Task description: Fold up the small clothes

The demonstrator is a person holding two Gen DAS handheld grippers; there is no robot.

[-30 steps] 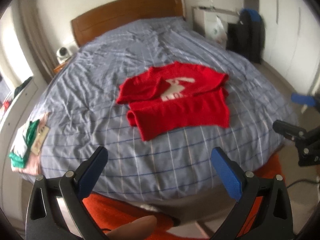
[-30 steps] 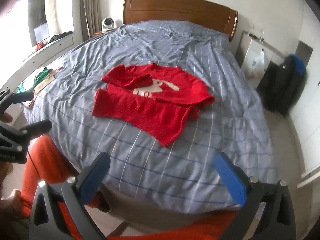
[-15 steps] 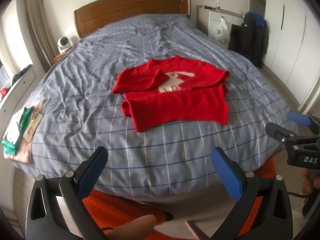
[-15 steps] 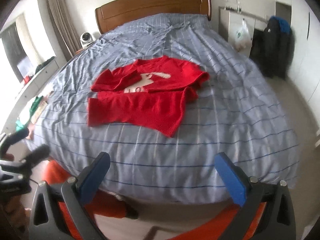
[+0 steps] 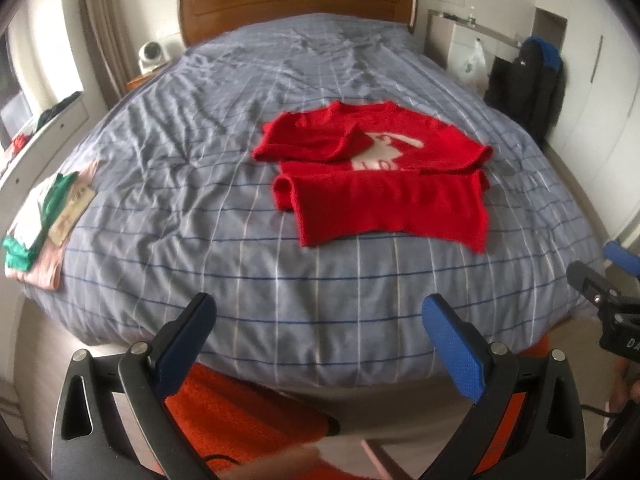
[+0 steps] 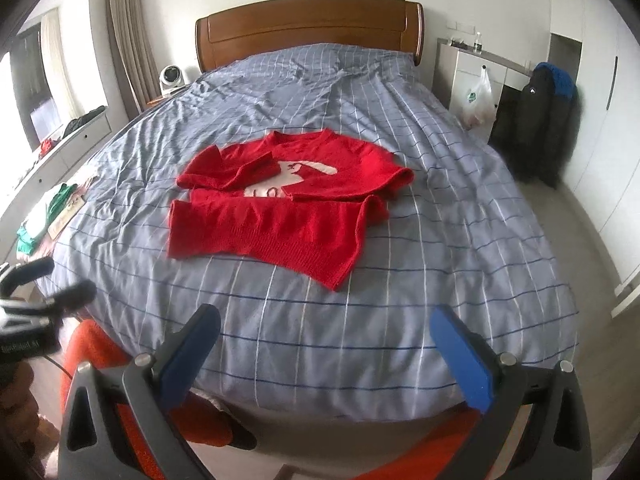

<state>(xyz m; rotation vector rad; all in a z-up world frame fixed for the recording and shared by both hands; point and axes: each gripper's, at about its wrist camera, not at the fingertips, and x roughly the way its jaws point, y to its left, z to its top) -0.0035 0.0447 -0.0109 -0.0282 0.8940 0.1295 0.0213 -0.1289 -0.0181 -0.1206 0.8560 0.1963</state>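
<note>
Your left hand-held gripper [image 5: 318, 344] hangs with its blue-padded jaws spread wide and nothing between them, short of the foot of the bed covered in a blue-grey checked quilt [image 5: 208, 216]. Far off to its left, at the quilt's edge, sits a small stack of green, white and pink folded clothes [image 5: 38, 226]. Ahead and slightly right of it lies the red knitted sweater with a white motif [image 5: 380, 176], partly folded, its lower part turned up over the chest and the motif half covered. Beyond stands the brown wooden headboard [image 5: 296, 4], with a small white fan [image 5: 151, 55] to its left. Your right hand-held gripper [image 6: 326, 342] is likewise wide open and holding nothing; the sweater lies ahead and a little left of it. To its far right a dark jacket with a blue hood [image 6: 540, 120] hangs beside a white plastic bag [image 6: 478, 100]. Orange fabric [image 6: 100, 360] below both grippers is blurred and cut off; you cannot tell what it is.
</note>
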